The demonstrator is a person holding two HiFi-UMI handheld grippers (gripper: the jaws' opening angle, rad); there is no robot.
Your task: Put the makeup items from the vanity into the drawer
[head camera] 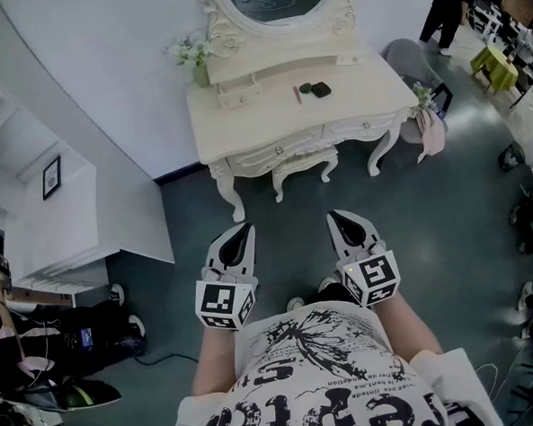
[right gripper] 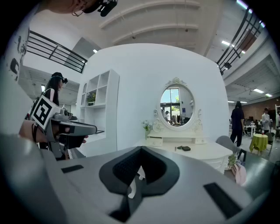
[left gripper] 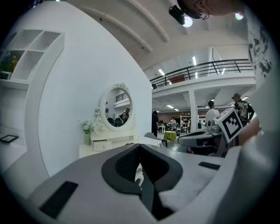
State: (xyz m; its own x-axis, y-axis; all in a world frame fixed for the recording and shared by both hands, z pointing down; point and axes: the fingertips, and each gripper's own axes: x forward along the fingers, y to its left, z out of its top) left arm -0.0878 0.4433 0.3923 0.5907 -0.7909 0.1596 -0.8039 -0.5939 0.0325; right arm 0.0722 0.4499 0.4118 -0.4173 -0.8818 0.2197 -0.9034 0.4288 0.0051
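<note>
- Makeup items lie on the top of the vanity, right of its middle and in front of the raised back shelf. There are two small dark pieces touching or nearly so, with a thin stick just beside them on the left.
- They sit in the open on the flat top, probably so they can be reached from the front without anything being moved first.
- Both front drawers look closed, so one likely has to be pulled out before anything can go in. The task does not say which.
- The left gripper and right gripper are held side by side in front of the person's body, well apart from the vanity. Each has its jaws brought together at the tips with nothing between them, and both aim roughly level toward the furniture. It looks like an approach posture, and no step of the task has started yet.
- A stool is tucked under the vanity's middle, which may crowd access to the drawers.
- What the dark pieces are is too small to tell, as is the stick. The drawer interiors are hidden, the mirror is cut off at the top edge, and the person's own torso covers the floor below the grippers.
</note>
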